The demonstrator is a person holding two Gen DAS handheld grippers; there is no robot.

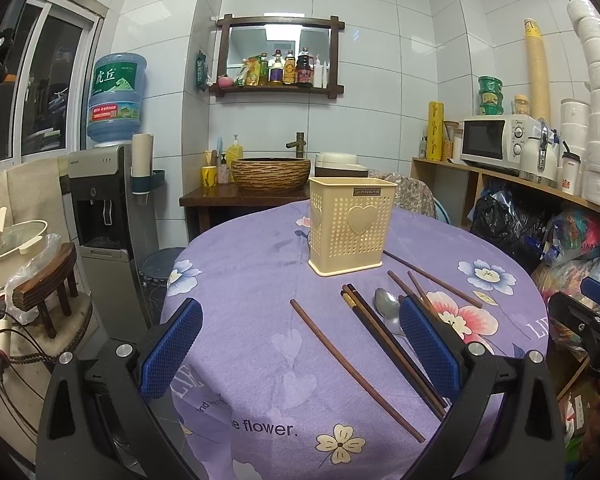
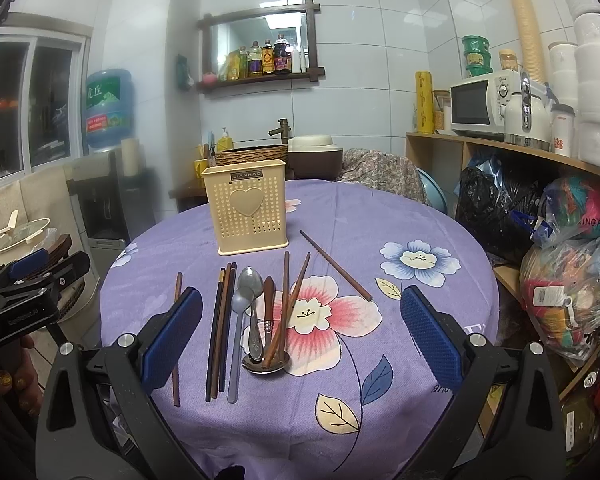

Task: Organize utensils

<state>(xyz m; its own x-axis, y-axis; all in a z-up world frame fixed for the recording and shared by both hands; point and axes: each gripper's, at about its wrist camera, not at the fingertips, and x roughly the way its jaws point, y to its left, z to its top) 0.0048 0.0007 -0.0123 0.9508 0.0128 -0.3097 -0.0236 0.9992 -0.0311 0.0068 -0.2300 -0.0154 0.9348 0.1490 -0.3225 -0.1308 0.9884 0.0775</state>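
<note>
Both the left gripper [image 1: 300, 344] and right gripper [image 2: 302, 332] hang spread and empty. Ahead of them, brown wooden chopsticks [image 2: 220, 328] and steel spoons [image 2: 249, 304] overlap below the cream perforated plastic holder [image 2: 249, 210] on the counter [image 2: 420, 216]; pinching 1 could drag neighbours.

The utensil holder [image 1: 352, 226] carries a "JIANHAO" plate, the tablecloth [image 1: 260, 320] reads "flower.", and the water jug [image 1: 116, 96] shows "虎丘".
</note>
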